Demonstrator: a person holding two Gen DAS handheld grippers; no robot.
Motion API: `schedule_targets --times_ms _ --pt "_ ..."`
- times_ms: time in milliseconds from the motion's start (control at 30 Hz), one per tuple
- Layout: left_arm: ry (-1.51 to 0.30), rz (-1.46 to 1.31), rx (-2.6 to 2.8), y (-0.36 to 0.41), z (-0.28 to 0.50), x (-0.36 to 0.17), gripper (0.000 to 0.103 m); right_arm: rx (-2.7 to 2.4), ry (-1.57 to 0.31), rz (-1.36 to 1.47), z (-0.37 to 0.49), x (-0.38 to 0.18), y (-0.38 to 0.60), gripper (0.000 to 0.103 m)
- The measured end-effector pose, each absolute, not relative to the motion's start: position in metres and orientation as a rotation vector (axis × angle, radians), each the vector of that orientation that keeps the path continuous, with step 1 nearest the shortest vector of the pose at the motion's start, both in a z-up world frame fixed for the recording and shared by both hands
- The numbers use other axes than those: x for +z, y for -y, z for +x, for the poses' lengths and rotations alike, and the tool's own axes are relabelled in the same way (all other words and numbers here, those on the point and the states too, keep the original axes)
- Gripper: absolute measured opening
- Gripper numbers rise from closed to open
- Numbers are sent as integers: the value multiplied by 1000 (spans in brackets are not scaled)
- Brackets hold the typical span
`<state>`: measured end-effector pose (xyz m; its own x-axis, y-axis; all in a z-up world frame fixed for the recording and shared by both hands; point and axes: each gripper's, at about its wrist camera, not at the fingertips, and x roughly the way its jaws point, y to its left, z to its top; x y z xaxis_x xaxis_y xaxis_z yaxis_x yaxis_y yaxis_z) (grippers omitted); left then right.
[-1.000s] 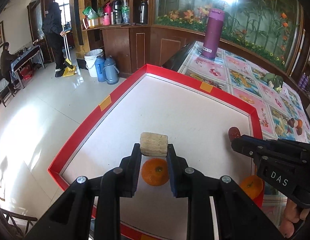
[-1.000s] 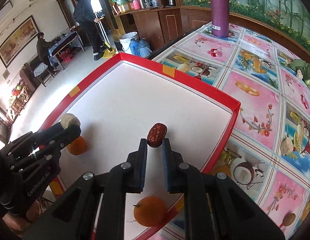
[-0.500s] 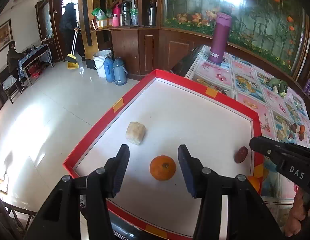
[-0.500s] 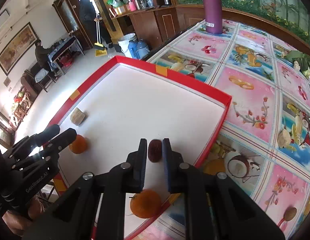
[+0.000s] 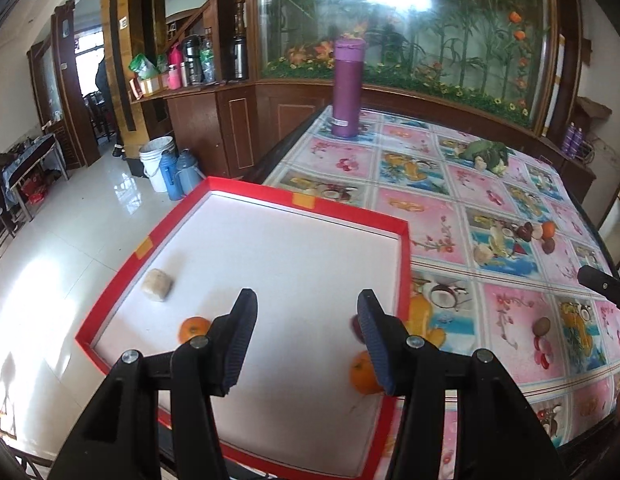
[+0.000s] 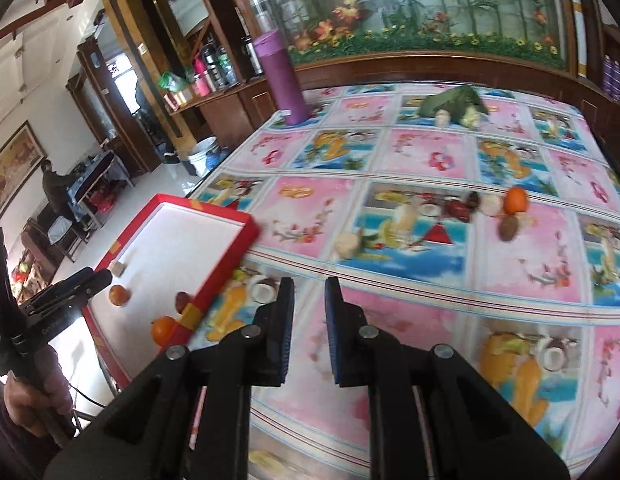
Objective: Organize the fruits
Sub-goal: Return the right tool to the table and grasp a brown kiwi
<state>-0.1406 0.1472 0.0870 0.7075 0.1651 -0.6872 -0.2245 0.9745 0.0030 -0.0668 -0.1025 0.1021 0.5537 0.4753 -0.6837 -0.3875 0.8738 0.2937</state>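
Note:
A red-rimmed white tray [image 5: 310, 201] holds a tan block [image 5: 157, 285], an orange [image 5: 193, 328], a second orange [image 5: 361, 373] and a dark red date [image 5: 354, 326], both partly hidden by my finger. My left gripper [image 5: 305, 312] is open and empty above the tray. My right gripper [image 6: 309, 300] is open and empty over the tablecloth, right of the tray [image 6: 225, 268]. Loose fruit lies on the cloth: an orange [image 6: 515, 200], a kiwi [image 6: 508, 228], dates [image 6: 462, 206] and a pale piece [image 6: 346, 243].
A purple flask [image 5: 347, 88] stands at the table's far left corner. Green vegetables [image 6: 454, 105] lie at the far side. A kiwi [image 5: 542, 326] lies on the cloth right of the tray. The tray overhangs the table edge above the tiled floor.
My left gripper let go of the tan block, opened wide and pulled back. My right gripper released the date in the tray, opened and swung right over the tablecloth.

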Motion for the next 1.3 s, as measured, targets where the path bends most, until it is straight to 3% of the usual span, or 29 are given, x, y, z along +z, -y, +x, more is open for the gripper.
schedule_targets --times_ms 233,467,633,867,967,1300 --pt "-801 -8 85 -85 -123 77 52 393 -875 127 -82 80 182 17" --pt "-819 26 88 -71 -121 77 52 540 -932 121 -88 56 149 17" --pt "-809 38 113 -75 -119 83 52 537 -947 69 -80 44 121 38" --pt "-818 51 72 -62 -102 83 53 484 -985 56 -60 28 118 39" --pt "-828 63 57 -55 -86 84 53 499 -981 45 -58 27 118 25" --pt "-936 74 -54 -5 -12 52 53 359 -838 242 -28 39 177 25"
